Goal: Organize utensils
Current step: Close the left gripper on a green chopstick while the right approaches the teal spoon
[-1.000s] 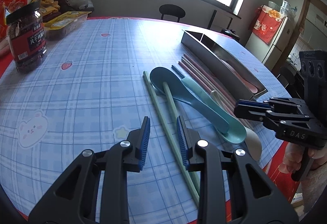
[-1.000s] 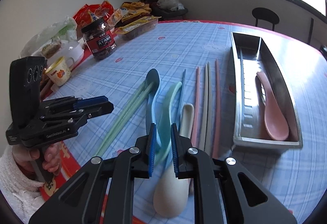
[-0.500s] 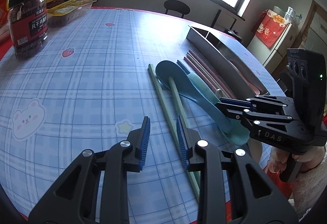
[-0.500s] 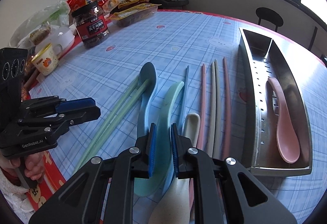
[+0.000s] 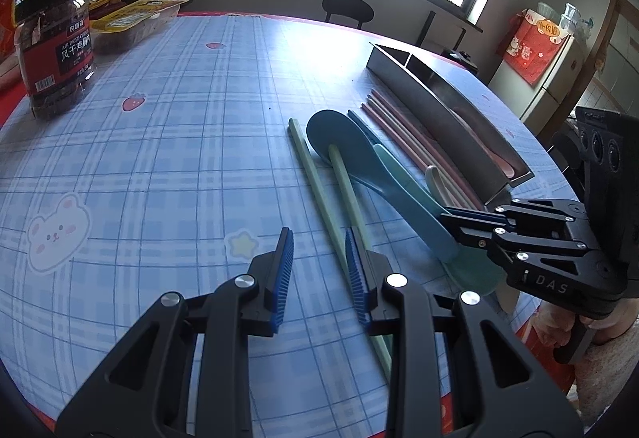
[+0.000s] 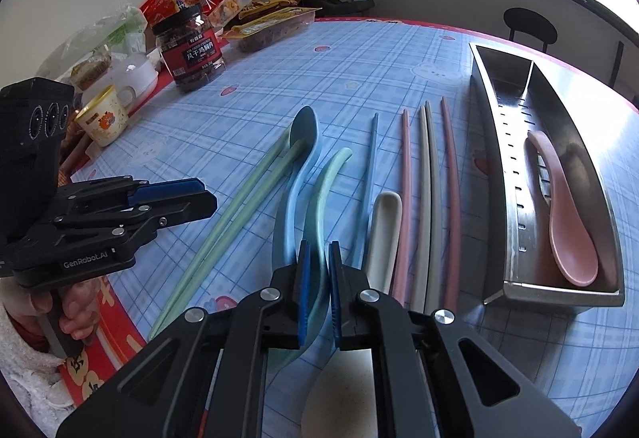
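Observation:
Spoons and chopsticks lie on the blue checked tablecloth beside a steel utensil tray (image 6: 499, 166) that holds a pink spoon (image 6: 567, 226). My right gripper (image 6: 318, 270) is low over the teal spoon (image 6: 323, 190), its jaws a narrow gap apart around the handle; from the left wrist view (image 5: 451, 222) it sits at the spoons' near ends. A blue spoon (image 6: 295, 174), a cream spoon (image 6: 383, 234), green chopsticks (image 6: 239, 202), and pink and grey chopsticks (image 6: 427, 198) lie alongside. My left gripper (image 5: 319, 266) is open and empty above the green chopsticks (image 5: 315, 174).
A jar with a red label (image 5: 56, 46) stands at the far left with snack packs (image 6: 271, 22) behind it. A cup (image 6: 102, 116) and bags sit near the left table edge. A black chair (image 5: 347, 10) stands beyond the table.
My right gripper has moved forward and down onto the teal spoon's handle. The left gripper stayed open and drifted slightly closer to the table.

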A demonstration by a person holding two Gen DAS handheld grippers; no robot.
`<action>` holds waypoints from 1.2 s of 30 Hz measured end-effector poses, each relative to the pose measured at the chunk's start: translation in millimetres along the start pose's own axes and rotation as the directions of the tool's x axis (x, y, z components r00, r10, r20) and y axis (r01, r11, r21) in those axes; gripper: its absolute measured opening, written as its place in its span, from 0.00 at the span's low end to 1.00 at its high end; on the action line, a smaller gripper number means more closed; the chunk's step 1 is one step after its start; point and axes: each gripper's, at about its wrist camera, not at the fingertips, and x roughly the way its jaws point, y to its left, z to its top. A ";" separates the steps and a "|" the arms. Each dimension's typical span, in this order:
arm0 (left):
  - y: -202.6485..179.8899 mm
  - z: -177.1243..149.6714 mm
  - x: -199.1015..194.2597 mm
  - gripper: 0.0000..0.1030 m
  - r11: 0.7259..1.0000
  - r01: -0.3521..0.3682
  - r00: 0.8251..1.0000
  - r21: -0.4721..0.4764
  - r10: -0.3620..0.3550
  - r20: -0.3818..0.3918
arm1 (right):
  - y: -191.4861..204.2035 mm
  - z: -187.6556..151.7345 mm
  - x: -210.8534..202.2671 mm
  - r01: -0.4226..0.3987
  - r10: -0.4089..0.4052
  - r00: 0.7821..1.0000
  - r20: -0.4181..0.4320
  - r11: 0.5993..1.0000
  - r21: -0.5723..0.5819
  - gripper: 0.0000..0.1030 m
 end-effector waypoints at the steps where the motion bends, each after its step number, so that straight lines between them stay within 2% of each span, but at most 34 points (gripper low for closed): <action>1: -0.2 -0.5 -0.3 0.29 1.000 -0.003 1.000 0.002 0.003 0.001 | -1.1 -1.4 -0.5 -0.002 0.002 1.000 0.009 1.000 0.006 0.09; 7: -4.8 -1.3 2.3 0.29 0.999 -0.034 0.999 0.022 0.035 -0.011 | -2.3 -3.2 -2.0 -0.005 0.005 1.000 0.024 1.000 0.009 0.09; 12: -12.5 -2.1 5.3 0.29 0.996 -0.062 0.998 0.060 0.064 -0.024 | -9.3 -3.3 -1.7 -0.041 0.040 0.999 0.025 0.998 0.039 0.09; 21: -26.9 -3.5 10.6 0.32 0.976 -0.162 0.985 0.145 0.168 -0.029 | -7.4 -3.4 -2.3 -0.033 0.032 0.999 0.026 0.999 0.032 0.09; 24: -34.4 -2.6 15.6 0.31 0.957 -0.219 0.973 0.191 0.229 -0.030 | -7.5 -3.6 -2.0 -0.034 0.033 0.999 0.026 0.999 0.033 0.09; 30: -30.8 2.0 19.4 0.29 0.960 -0.210 0.975 0.187 0.219 -0.032 | -8.4 -3.5 -1.5 -0.044 0.043 0.999 0.024 0.998 0.041 0.09; 32: -27.8 1.9 18.4 0.15 0.962 -0.213 0.975 0.172 0.221 -0.029 | -9.5 -3.7 -1.6 -0.051 0.049 0.998 0.024 0.998 0.047 0.09; 33: -23.8 2.6 17.4 0.11 0.965 -0.211 0.976 0.154 0.218 -0.029 | -10.3 -4.0 -1.7 -0.055 0.053 0.998 0.024 0.997 0.051 0.09; 36: -8.7 4.0 14.3 0.10 0.987 -0.143 0.989 0.078 0.146 -0.036 | -13.6 -3.9 -1.0 -0.073 0.071 0.997 0.025 0.995 0.071 0.09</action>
